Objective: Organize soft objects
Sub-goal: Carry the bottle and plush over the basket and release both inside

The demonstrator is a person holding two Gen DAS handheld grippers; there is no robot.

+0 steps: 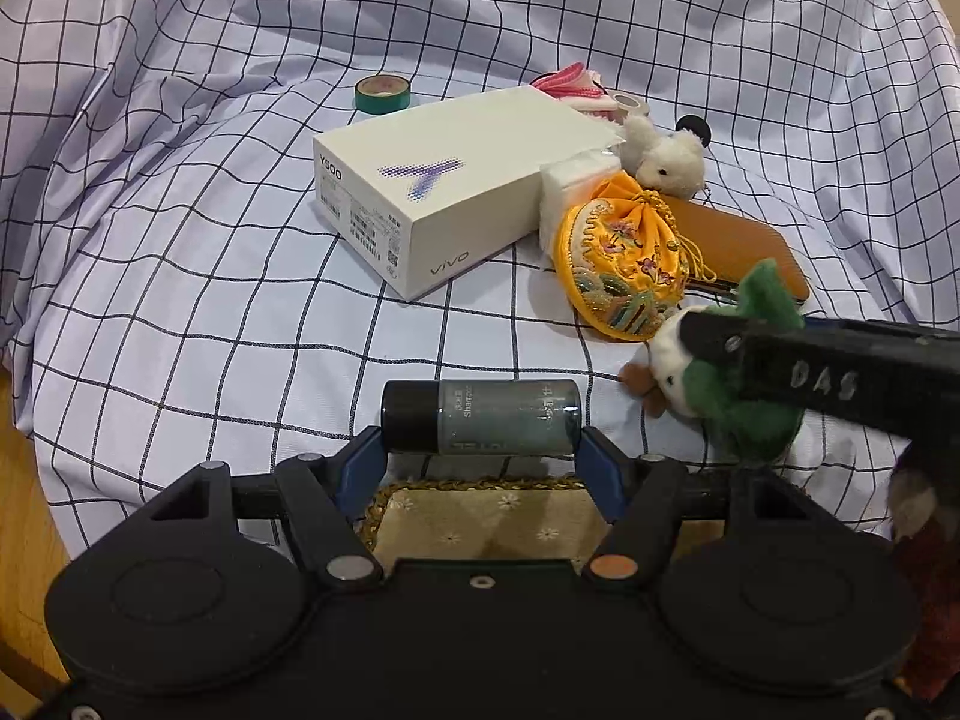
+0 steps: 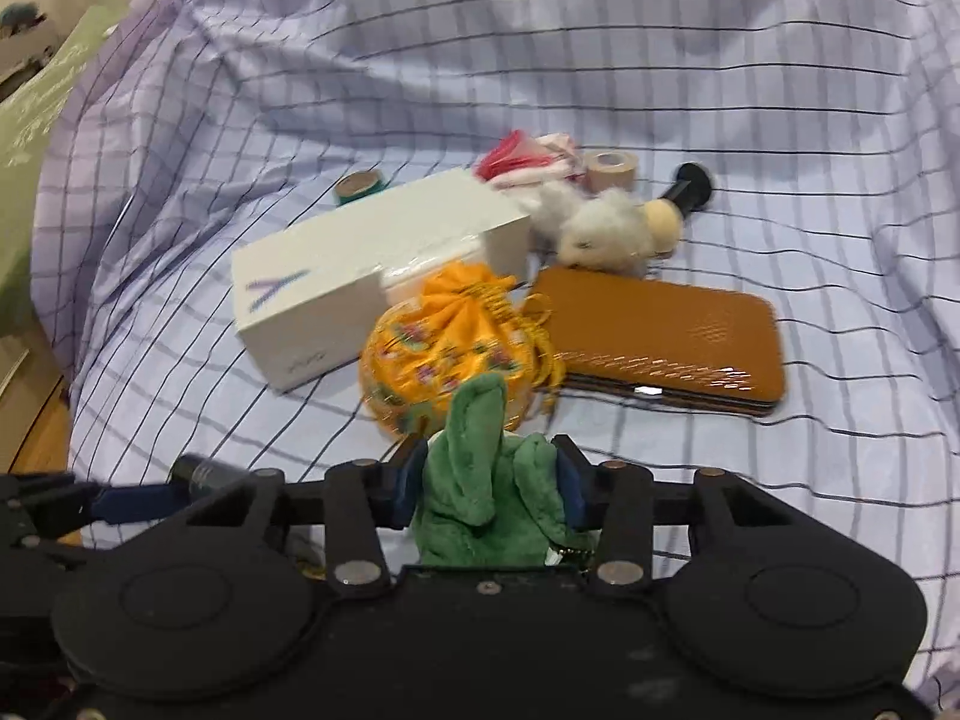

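Right, my left gripper (image 1: 480, 456) has its jaws clamped on a smooth cylindrical shampoo bottle (image 1: 480, 417), while my right gripper (image 2: 489, 489) squeezes the fuzzy green plush toy (image 2: 486, 480) above the checked cloth (image 1: 240, 330), just beside the embroidered silky orange pouch (image 1: 618, 264).

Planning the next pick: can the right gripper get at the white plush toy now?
Probably not yet: the right gripper is shut on the green plush toy, and the yellow pouch lies before the white plush toy.
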